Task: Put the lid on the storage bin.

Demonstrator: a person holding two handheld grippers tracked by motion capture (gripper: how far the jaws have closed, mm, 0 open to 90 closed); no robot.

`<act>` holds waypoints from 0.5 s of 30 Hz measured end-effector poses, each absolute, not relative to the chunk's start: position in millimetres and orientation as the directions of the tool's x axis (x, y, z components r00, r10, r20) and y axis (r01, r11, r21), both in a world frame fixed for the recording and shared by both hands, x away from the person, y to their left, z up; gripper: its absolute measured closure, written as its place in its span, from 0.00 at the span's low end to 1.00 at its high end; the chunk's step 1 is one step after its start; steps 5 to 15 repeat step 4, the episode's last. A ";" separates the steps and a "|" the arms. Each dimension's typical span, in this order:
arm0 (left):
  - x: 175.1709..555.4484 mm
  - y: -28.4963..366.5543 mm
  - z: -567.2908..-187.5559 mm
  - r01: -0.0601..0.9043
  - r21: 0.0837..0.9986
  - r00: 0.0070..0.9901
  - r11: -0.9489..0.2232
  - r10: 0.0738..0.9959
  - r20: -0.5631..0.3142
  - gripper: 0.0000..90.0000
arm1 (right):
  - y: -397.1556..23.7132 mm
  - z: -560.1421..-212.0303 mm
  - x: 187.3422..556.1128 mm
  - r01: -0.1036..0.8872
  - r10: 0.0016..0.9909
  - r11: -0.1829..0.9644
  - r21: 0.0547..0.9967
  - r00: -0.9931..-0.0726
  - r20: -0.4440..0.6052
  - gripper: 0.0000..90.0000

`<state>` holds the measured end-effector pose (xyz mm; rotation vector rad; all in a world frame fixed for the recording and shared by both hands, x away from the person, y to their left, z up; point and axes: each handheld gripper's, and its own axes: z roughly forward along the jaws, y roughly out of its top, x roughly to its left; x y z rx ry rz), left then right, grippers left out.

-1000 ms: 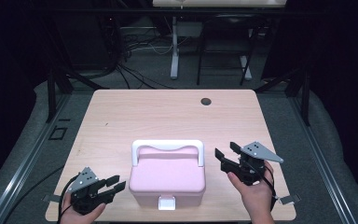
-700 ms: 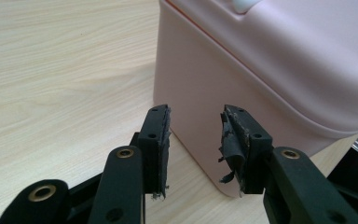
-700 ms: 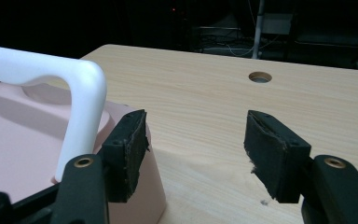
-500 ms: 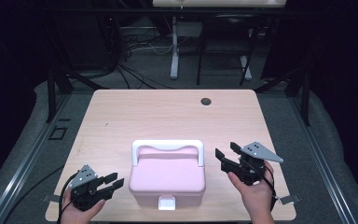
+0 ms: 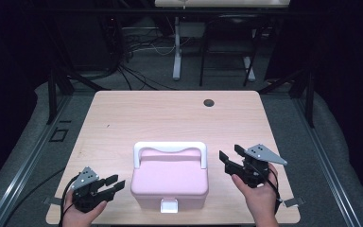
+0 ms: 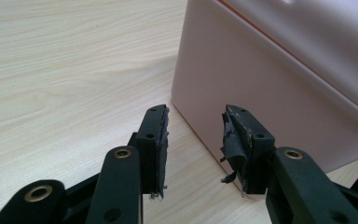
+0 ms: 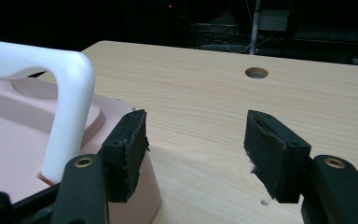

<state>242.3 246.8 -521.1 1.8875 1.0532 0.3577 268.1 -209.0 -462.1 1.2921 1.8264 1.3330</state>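
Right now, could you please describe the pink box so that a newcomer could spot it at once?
On the light wooden table, near its front edge, sits the pink plastic box between the two grippers. It alone is pink, with a white arched handle on its lid and a white front latch.

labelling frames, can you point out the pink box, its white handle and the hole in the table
pink box (image 5: 169,177), high view, middle of the lid
white handle (image 5: 168,147), high view, middle of the top bar
hole in the table (image 5: 209,102), high view, centre of the dark round opening near the table's far edge
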 end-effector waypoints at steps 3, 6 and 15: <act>242.6 247.1 -523.2 0.526 0.825 0.586 -0.205 0.791 -0.177 0.63 | -208.9 -463.5 268.5 0.385 0.909 0.057 0.921 -0.401 0.112 0.43; 242.9 247.5 -523.7 0.525 0.826 0.587 -0.205 0.790 -0.177 0.62 | -208.9 -464.0 268.6 0.386 0.910 0.058 0.921 -0.400 0.110 0.43; 242.9 247.5 -523.7 0.525 0.826 0.587 -0.205 0.790 -0.177 0.62 | -208.9 -464.0 268.6 0.386 0.910 0.058 0.921 -0.400 0.110 0.43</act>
